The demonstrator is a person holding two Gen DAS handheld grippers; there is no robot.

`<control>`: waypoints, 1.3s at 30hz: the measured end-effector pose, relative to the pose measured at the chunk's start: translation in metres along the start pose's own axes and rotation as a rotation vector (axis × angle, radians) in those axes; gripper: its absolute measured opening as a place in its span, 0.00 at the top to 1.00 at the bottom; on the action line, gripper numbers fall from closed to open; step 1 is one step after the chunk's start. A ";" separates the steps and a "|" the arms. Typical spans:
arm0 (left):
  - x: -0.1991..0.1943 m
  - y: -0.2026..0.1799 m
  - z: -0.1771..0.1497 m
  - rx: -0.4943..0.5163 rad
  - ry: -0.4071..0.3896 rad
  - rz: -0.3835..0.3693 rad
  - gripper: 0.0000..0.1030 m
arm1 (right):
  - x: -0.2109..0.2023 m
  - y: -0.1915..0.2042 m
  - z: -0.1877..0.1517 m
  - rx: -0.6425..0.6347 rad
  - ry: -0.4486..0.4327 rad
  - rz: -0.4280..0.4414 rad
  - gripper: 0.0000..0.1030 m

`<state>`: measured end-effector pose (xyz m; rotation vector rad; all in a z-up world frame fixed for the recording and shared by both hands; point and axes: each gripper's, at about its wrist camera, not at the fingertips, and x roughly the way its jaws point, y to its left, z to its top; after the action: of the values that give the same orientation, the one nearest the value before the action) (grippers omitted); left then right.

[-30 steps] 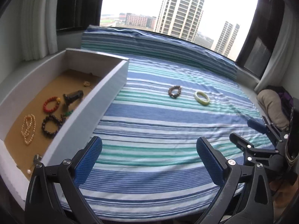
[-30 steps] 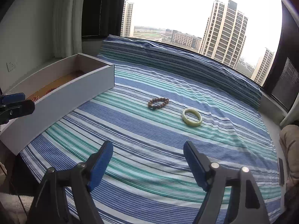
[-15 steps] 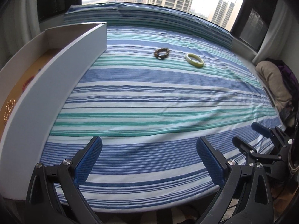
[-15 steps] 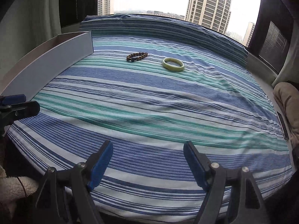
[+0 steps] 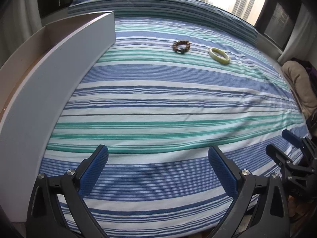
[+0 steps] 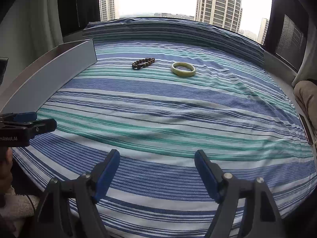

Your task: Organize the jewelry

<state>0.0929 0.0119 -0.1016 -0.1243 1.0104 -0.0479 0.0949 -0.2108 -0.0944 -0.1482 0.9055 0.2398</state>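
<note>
Both grippers hang low over the near edge of the striped bedsheet (image 6: 158, 103), and neither has anything in it. The left gripper (image 5: 158, 170) has its blue pads spread wide with only cloth showing between them, and the right gripper (image 6: 157, 176) is spread just as wide, jaws empty. Two pieces of jewelry lie out on the far part of the sheet: a brown beaded bracelet (image 6: 143, 63) and, just beside it on the right, a pale green bangle (image 6: 183, 69), apart from each other and well away from both tools. They lie flat on the open cloth, so either can likely be approached from above without a neighbour in the way. Along the left runs the white tray (image 5: 59, 75), its tall side wall facing the cameras, so whatever is inside stays hidden from here. By the look of it that tray is where the pieces belong, and the open jaws read as readiness for a pickup. The bangle looks hard and slick, so a pinch across its rim could slip; the beads should give a little.
</note>
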 end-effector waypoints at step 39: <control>0.110 -0.066 0.190 0.474 -0.036 -0.155 0.25 | 0.033 -0.044 -0.001 0.129 0.060 0.076 0.23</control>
<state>0.3139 -0.0486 -0.0862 0.2300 0.9283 -0.4217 0.1257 -0.2488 -0.1200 -0.0010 0.9847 0.2479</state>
